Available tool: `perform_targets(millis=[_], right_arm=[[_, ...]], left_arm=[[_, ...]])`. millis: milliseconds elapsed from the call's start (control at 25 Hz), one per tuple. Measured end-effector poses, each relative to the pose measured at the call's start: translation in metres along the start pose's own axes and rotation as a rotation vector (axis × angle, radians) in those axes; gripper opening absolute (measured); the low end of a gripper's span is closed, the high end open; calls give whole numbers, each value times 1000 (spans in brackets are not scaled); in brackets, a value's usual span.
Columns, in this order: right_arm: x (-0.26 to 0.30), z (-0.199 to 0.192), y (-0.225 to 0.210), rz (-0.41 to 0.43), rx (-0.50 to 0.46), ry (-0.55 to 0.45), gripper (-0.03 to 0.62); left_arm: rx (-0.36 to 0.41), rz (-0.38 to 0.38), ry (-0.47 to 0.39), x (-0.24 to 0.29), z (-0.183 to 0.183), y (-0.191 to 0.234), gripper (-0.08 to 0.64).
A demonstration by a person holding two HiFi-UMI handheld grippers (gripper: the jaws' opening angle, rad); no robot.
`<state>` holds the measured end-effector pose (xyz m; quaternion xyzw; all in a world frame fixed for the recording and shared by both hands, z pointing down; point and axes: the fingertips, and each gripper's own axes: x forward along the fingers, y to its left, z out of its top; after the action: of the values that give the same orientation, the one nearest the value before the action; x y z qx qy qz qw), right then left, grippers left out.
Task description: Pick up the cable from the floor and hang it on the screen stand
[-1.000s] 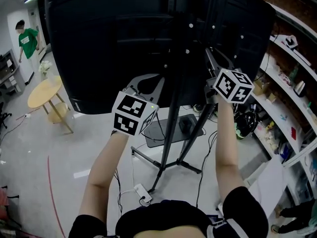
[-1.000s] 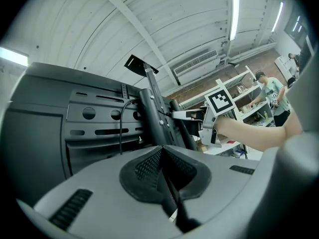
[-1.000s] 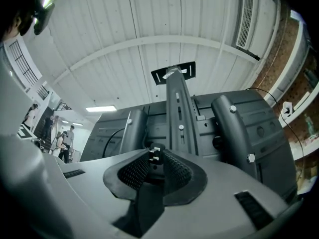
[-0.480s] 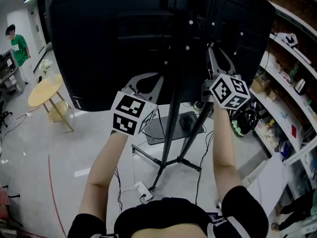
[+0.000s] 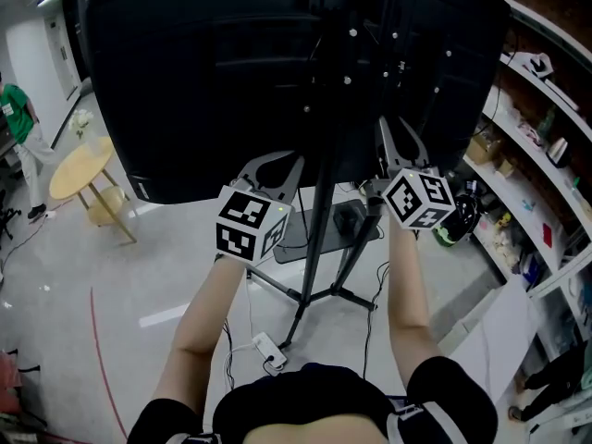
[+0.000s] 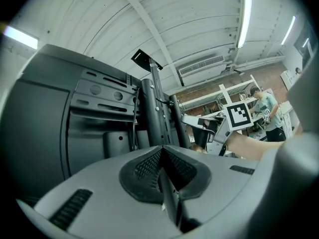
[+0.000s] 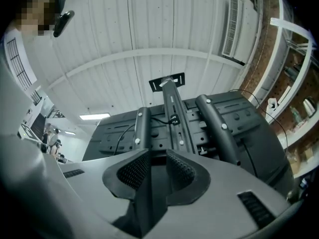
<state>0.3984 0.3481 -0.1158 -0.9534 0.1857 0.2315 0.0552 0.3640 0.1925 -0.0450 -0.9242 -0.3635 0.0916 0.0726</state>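
1. The left hand-held gripper (image 6: 160,156) was shut, its pads pressed together with nothing between them. It was raised toward the back of the screen (image 5: 231,81), and with nothing to carry it was probably only being kept clear.
2. The right hand-held gripper (image 7: 157,168), at 3 o'clock of the left one, stood partly open and empty. It was tilted upward at the post of the stand (image 5: 314,239).
3. The cable (image 7: 173,119), a thin black lead ending in a plug, lay across the post's bracket at 12 o'clock of the right jaws and apart from them. I judged it already hung there, since open, empty jaws below it fit a release.
4. That reading was not certain. Other leads trailed down to the floor (image 5: 111,276) at 6 o'clock, where a white power strip (image 5: 268,350) lay by the stand's feet.
5. Against a second earlier, both grippers sat lower in the head view. The right one had dropped more and come away from the mount toward 6 o'clock, while the left had sunk only a little.
6. The person in green (image 5: 14,118), at 9 o'clock, had walked on toward the frame's left edge. The screen and stand stood as before.
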Motion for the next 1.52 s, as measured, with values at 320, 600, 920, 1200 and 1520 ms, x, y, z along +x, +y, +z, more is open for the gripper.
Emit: perform_targets(millis=[320, 600, 920, 1200, 1520], right_arm=[[-49, -66, 15, -19, 116, 118, 109], [-91, -90, 37, -44, 184, 162, 109], [-142, -113, 69, -15, 247, 224, 107], [-184, -143, 85, -49, 266, 304, 58], [-205, -163, 107, -51, 201, 369, 35]], left_arm=[[-100, 14, -22, -12, -29, -14, 8], [-87, 42, -16, -25, -58, -34, 8], [-160, 14, 0, -41, -92, -73, 8], [-254, -4, 26, -53, -129, -108, 8], [-330, 33, 81, -75, -171, -132, 8]])
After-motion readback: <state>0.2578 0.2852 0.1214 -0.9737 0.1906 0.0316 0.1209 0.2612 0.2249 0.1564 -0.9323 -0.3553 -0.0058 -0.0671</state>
